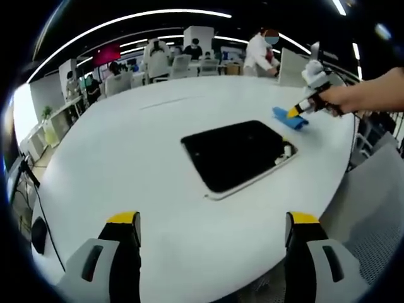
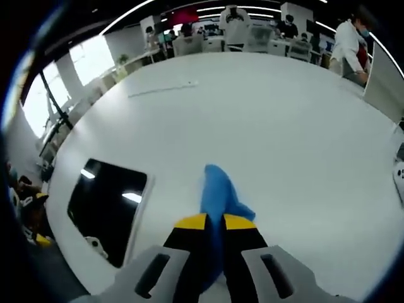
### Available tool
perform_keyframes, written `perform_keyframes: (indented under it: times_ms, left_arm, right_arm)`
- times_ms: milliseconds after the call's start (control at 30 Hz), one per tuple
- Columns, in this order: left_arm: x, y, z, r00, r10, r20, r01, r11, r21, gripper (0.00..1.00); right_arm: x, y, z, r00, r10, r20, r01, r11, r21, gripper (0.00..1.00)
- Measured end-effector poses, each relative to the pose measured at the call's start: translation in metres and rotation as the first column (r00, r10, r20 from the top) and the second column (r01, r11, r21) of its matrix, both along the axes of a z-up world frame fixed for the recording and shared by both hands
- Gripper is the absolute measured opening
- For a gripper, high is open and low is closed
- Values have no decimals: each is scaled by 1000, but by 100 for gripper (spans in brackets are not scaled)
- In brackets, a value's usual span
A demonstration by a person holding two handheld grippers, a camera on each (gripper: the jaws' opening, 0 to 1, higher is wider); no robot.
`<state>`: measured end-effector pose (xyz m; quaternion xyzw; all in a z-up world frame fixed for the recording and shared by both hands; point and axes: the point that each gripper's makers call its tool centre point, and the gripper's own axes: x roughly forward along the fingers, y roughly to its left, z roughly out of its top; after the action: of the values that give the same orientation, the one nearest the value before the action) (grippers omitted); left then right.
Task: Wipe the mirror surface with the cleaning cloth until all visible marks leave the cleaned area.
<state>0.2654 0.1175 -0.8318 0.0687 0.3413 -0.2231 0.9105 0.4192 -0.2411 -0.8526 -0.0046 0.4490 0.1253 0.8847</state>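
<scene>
A dark rectangular mirror (image 1: 238, 153) lies flat on the white table (image 1: 126, 158), with a small white mark near its right corner. In the right gripper view the mirror (image 2: 107, 205) sits at the lower left. The blue cleaning cloth (image 2: 218, 196) is pinched between the jaws of my right gripper (image 2: 214, 222), which is shut on it. In the left gripper view that right gripper (image 1: 297, 112) holds the cloth (image 1: 289, 118) just beyond the mirror's far right side, a hand behind it. My left gripper (image 1: 214, 227) stands open above the table's near edge.
A thin white strip (image 2: 163, 89) lies on the far part of the table. Chairs, desks and several people stand beyond the table's far edge. A person in white (image 2: 351, 44) stands at the far right. Cables hang off the table's left edge (image 1: 38, 196).
</scene>
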Motion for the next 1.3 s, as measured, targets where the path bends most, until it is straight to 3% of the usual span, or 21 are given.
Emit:
perform_keyframes:
  times_ms: [333, 533, 833, 1033, 1133, 1300]
  left_arm:
    - [0, -3, 2, 1000, -5, 5, 5, 1000, -19, 99]
    - [-2, -7, 0, 1000, -30, -3, 30, 999, -24, 99]
    - [-4, -12, -3, 998, -56, -14, 55, 998, -25, 99]
    - [-3, -11, -1, 999, -34, -12, 33, 998, -44, 99]
    - [2, -3, 3, 1000, -3, 23, 4, 1000, -29, 99]
    - [-1, -7, -1, 1000, -27, 0, 26, 999, -29, 99]
  right_arm:
    - [-3, -1, 19, 999, -43, -11, 43, 998, 55, 4]
    - [1, -4, 29, 998, -66, -2, 66, 997, 44, 4]
    - [1, 5, 27, 997, -69, -21, 70, 996, 52, 4]
    - [-1, 10, 23, 997, -66, -38, 67, 996, 50, 4]
    - [-1, 15, 23, 997, -67, -39, 69, 996, 54, 3]
    - [1, 26, 20, 996, -69, -50, 72, 996, 59, 3]
